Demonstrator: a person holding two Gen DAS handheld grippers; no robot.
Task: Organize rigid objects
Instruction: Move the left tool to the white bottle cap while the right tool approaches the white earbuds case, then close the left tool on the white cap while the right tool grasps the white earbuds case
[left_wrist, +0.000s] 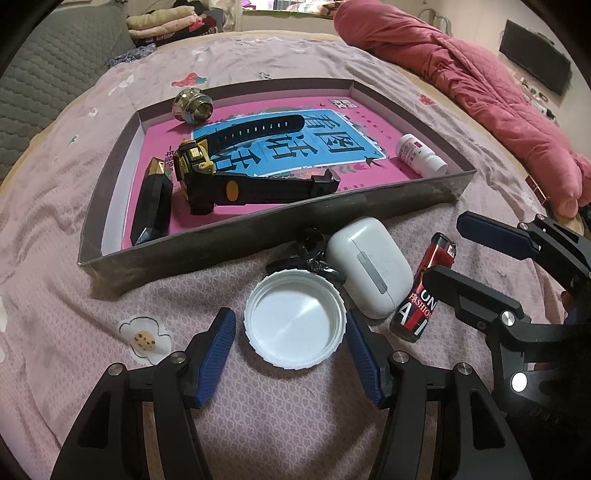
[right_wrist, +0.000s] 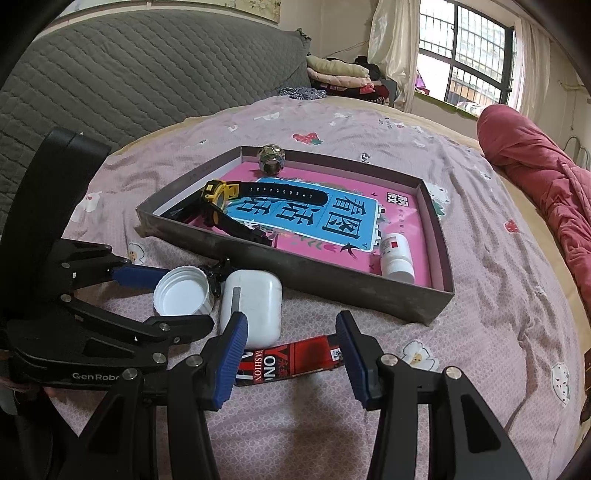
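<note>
Nearest, the left gripper (left_wrist: 291, 343) has its fingers apart around the white cap (left_wrist: 294, 318) without pinching it, and the right gripper (right_wrist: 290, 350) straddles the red lighter (right_wrist: 291, 360), printed "FASHION", fingers likewise apart. Beside them on the bed lie the earbud case (left_wrist: 369, 267) and a black clip (left_wrist: 303, 254). So roughly half remains, as the box (left_wrist: 221, 240) beyond already holds a watch (left_wrist: 236, 173), a pill bottle (left_wrist: 421, 155), a brass fitting (left_wrist: 194, 105) and a black-and-gold case (left_wrist: 153, 201).
</note>
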